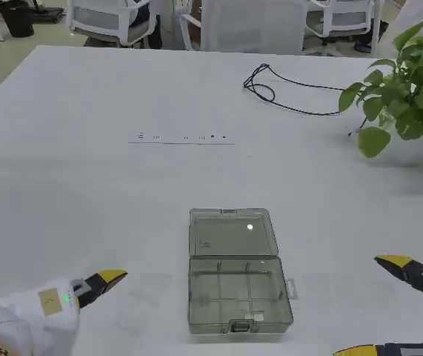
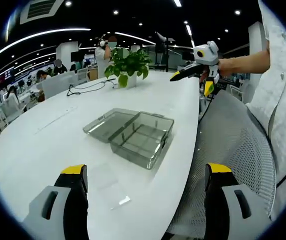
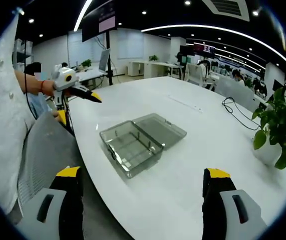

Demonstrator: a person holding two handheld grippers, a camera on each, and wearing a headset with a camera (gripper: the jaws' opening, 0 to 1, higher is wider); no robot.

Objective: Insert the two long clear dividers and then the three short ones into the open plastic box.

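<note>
Seemingly at the first pick, the left gripper [image 2: 145, 170] and right gripper [image 3: 143, 175] hover with jaws apart and empty, the open plastic box [image 2: 137, 154] ahead of both, so the left should next descend onto the clear divider [image 2: 107, 185] lying flat just ahead.

We're looking at a big white table [image 1: 85, 208], potted plant [image 1: 407, 89], black cable [image 1: 259, 89], white chairs [image 1: 111, 18]; ceiling light strips [image 3: 208, 31] are glowing.
</note>
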